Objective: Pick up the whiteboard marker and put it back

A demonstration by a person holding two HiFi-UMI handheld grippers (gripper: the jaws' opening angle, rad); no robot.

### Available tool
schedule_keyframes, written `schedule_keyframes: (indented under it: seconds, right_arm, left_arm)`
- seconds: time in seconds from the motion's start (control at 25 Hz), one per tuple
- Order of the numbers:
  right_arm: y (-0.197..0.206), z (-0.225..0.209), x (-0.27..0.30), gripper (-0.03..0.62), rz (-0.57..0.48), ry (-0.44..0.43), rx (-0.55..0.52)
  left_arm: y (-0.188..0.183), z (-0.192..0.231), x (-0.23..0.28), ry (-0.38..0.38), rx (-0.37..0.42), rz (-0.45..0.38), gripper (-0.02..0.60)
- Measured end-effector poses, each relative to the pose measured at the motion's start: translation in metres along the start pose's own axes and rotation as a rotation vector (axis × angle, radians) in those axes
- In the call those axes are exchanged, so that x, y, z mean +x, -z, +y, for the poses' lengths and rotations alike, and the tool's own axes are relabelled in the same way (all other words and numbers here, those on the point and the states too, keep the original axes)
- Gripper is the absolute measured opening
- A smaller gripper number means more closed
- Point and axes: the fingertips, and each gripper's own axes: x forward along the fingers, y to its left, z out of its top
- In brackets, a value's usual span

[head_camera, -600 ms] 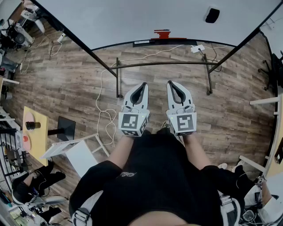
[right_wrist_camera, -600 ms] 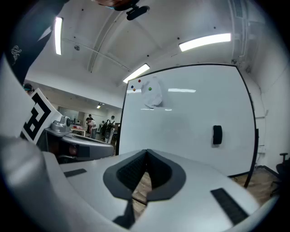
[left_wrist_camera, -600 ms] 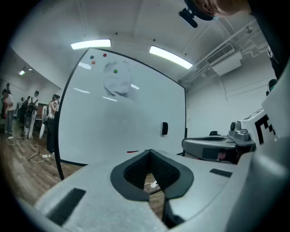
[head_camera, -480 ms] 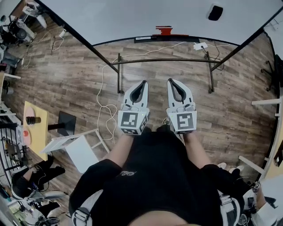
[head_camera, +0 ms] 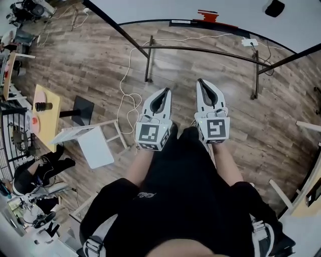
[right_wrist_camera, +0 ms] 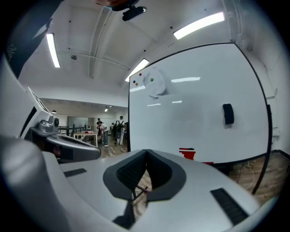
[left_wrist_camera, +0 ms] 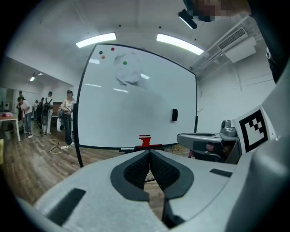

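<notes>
Here, at the far left of the head view, a yellow table [head_camera: 47,125] carries a dark cylinder [head_camera: 43,106]. Just to its right a white stool [head_camera: 95,148] appears to lie on its side on the wood floor [head_camera: 90,60]. A white cable [head_camera: 131,93] snakes over the boards near the left gripper [head_camera: 165,93], which the person holds out in front of the body. It is level with and just beside the right gripper [head_camera: 202,84], with a narrow gap between the two. In the left gripper view the jaws are brought together, their tips meeting with nothing between them. The right gripper view shows the same for the other claw: pressed closed at the tips and empty. Beyond both, a whiteboard [head_camera: 160,7] stands on a black metal frame [head_camera: 200,48], well apart from either claw. A small red object [head_camera: 207,13] sits on the ledge along the board's lower edge, roughly ahead of the right gripper. Whether the whiteboard marker lies there cannot be told, since no view shows it clearly enough to pick out. Farther right a black eraser [head_camera: 275,7] clings to the board's face, and a white power strip [head_camera: 249,42] lies on the floor below it.
</notes>
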Motion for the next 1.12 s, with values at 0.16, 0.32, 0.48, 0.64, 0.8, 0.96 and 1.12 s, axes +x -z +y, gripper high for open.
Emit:
schedule_keyframes:
  seconds: [0.16, 0.32, 0.48, 0.64, 0.8, 0.96, 1.12]
  right_arm:
    - [0.003, 0.014, 0.016, 0.003, 0.011, -0.017, 0.000]
    - [0.003, 0.020, 0.036, 0.003, 0.029, 0.008, -0.021]
    - [-0.002, 0.027, 0.061, 0.003, 0.045, 0.058, -0.035]
    - [-0.007, 0.040, 0.093, 0.003, 0.066, 0.107, -0.033]
    - [-0.009, 0.050, 0.119, 0.003, 0.085, 0.169, -0.041]
    - [-0.006, 0.051, 0.128, 0.003, 0.110, 0.227, -0.044]
    - [0.001, 0.043, 0.129, 0.003, 0.149, 0.273, -0.046]
  left_arm:
    - [0.003, 0.022, 0.001, -0.010, -0.017, 0.003, 0.008]
    - [0.003, 0.043, 0.016, 0.030, -0.030, -0.005, 0.008]
    - [-0.003, 0.064, 0.036, 0.138, -0.054, -0.009, 0.008]
    - [-0.016, 0.092, 0.059, 0.237, -0.052, -0.022, 0.008]
    - [-0.022, 0.123, 0.076, 0.301, -0.050, -0.012, 0.008]
    - [-0.015, 0.137, 0.090, 0.360, -0.054, 0.027, 0.008]
    - [-0.002, 0.133, 0.102, 0.417, -0.059, 0.082, 0.008]
